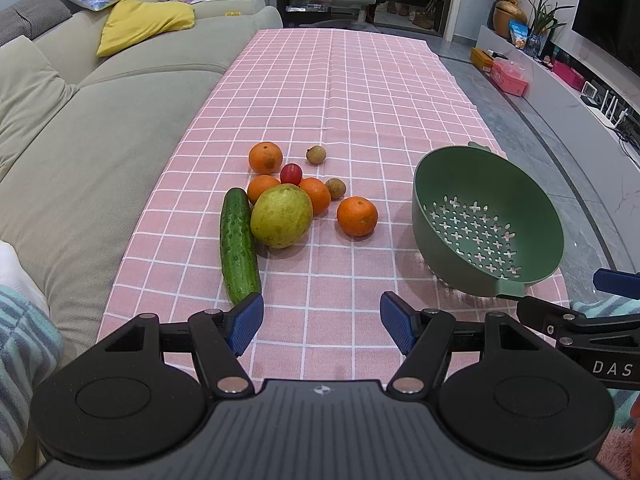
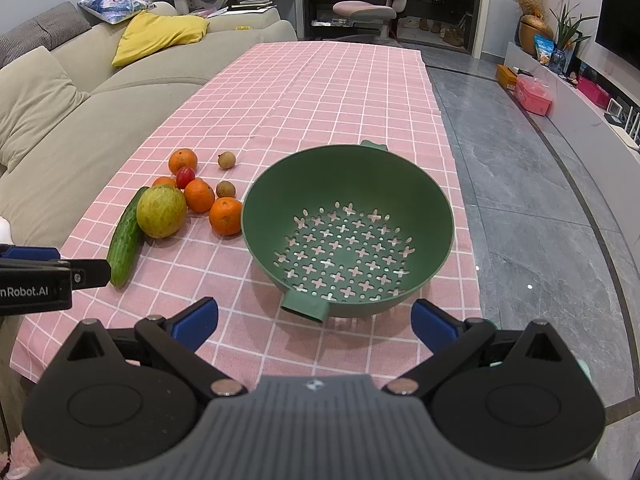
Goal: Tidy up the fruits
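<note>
On the pink checked tablecloth (image 1: 340, 92) lie a cucumber (image 1: 239, 246), a large yellow-green pear (image 1: 281, 216), several oranges with the nearest (image 1: 357, 216) alone, a small red tomato (image 1: 291, 173) and two small brown longans (image 1: 316, 155). An empty green colander (image 1: 486, 220) stands to their right; it also shows in the right wrist view (image 2: 348, 228). My left gripper (image 1: 322, 326) is open and empty, just short of the cucumber's near end. My right gripper (image 2: 314, 324) is open and empty, in front of the colander's near handle (image 2: 306, 307).
A beige sofa (image 1: 100, 120) runs along the table's left side. Grey tiled floor (image 2: 540, 200) lies to the right, with a low white shelf of boxes (image 1: 510, 76) beyond. A pink chair (image 2: 364, 10) stands past the table's far end.
</note>
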`<state>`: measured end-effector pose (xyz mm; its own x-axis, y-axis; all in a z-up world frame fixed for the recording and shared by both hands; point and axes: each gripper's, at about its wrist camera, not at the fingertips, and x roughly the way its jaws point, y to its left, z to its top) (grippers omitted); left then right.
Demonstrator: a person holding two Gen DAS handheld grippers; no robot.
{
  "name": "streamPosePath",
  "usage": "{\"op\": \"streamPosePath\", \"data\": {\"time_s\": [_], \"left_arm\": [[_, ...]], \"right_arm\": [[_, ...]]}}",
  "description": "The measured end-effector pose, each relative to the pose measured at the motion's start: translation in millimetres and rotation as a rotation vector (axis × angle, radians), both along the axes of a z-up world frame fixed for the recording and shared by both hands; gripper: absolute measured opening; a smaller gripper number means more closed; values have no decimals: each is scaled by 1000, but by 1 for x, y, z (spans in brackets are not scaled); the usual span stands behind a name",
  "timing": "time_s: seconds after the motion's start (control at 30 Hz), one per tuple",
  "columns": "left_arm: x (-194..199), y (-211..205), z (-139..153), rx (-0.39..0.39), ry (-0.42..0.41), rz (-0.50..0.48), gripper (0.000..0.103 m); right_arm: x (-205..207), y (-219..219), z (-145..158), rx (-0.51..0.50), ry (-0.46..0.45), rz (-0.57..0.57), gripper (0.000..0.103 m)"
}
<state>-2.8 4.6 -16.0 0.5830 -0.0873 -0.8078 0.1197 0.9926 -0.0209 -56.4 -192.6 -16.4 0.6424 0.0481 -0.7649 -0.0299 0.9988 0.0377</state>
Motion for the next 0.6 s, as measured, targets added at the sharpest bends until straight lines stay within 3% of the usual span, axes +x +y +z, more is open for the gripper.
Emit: {"op": "streamPosePath", "data": {"time_s": [0.6], "left_arm": [[-1,3,1,-5,0,4,78]], "right_arm": [[-2,1,-1,-8,2,5,99]]}}
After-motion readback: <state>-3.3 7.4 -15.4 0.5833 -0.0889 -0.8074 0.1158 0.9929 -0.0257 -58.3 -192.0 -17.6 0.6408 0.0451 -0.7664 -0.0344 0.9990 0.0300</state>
